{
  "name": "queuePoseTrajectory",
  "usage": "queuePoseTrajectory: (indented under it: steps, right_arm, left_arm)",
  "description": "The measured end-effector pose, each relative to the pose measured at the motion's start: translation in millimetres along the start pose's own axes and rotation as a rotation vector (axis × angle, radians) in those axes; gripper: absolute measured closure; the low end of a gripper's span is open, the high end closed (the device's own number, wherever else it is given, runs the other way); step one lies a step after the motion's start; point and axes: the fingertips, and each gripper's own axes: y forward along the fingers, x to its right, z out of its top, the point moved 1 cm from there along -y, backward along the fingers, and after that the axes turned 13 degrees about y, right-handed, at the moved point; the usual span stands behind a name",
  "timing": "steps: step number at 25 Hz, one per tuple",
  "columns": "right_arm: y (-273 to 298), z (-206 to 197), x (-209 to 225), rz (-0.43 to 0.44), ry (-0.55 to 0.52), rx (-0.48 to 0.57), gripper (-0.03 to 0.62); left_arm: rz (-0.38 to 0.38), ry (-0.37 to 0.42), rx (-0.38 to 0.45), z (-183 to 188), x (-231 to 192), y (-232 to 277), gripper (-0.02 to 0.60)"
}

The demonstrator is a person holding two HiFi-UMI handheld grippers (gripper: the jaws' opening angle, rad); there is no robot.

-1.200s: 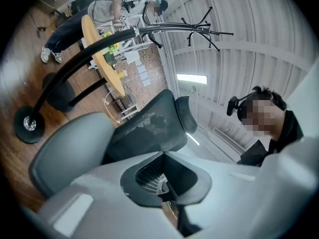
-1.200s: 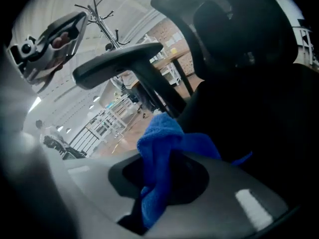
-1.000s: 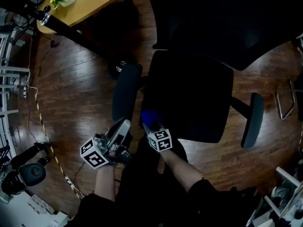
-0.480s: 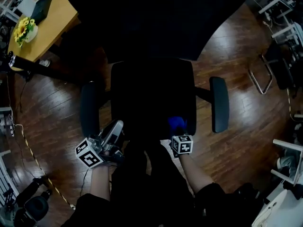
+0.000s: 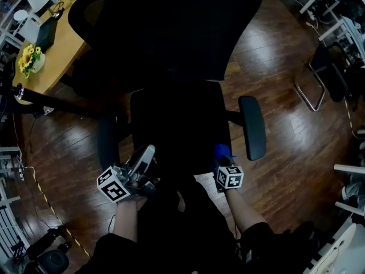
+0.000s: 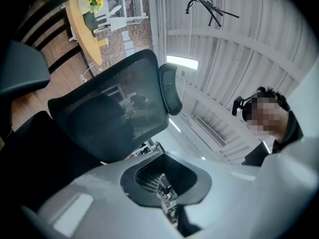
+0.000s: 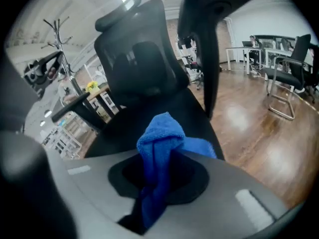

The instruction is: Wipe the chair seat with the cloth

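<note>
Dark wood floor (image 5: 285,124) all round the black padded office chair seat (image 5: 177,124): right gripper (image 7: 159,193) pinches the bunched blue microfibre cloth (image 7: 159,133) at its 4 o'clock corner, presumably ready to wipe, while left gripper (image 6: 167,203) hangs closed and empty at 7 o'clock

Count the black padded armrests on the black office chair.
2. One armrest lies beside the right gripper, which holds the blue cloth; the other lies beside the left gripper.
</note>
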Motion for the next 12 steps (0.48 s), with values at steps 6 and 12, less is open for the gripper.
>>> queuePoseTrajectory:
  steps: [6, 12]
  right_arm:
    - [-70.5, 103.1, -175.9, 0.476, 0.055, 0.192, 0.53]
    - [-228.0, 196.9, -281.7, 0.867, 0.072, 0.408, 0.53]
  left_arm:
    - [-0.077, 0.079, 0.027, 54.8, 61.9, 13.3, 0.589]
    - [-0.187, 0.176, 0.044, 86.0, 152.7, 13.1, 0.589]
